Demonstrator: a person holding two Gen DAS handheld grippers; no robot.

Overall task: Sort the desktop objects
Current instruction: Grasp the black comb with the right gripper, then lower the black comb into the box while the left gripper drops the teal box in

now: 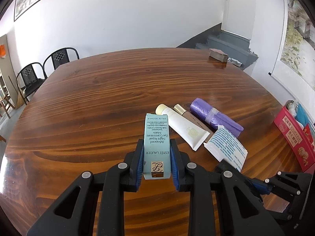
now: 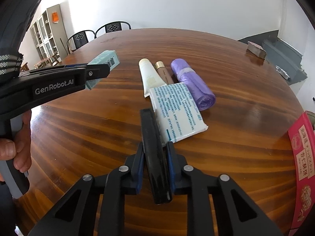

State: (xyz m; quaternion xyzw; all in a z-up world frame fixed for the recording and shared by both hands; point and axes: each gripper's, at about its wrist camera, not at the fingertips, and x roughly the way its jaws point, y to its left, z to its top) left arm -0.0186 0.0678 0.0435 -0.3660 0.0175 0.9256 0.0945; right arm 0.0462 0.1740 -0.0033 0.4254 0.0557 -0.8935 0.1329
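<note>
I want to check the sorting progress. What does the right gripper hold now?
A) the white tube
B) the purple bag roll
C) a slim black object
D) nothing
C: in the right wrist view the right gripper is shut on a slim black object, while the purple bag roll and white tube lie on the table.

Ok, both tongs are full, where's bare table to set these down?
Bare wood spreads left of the white tube, out toward the chairs, and behind the purple roll up to the far block. It is crowded where tube, brown tube, roll and white packet lie together, near the red box.
</note>
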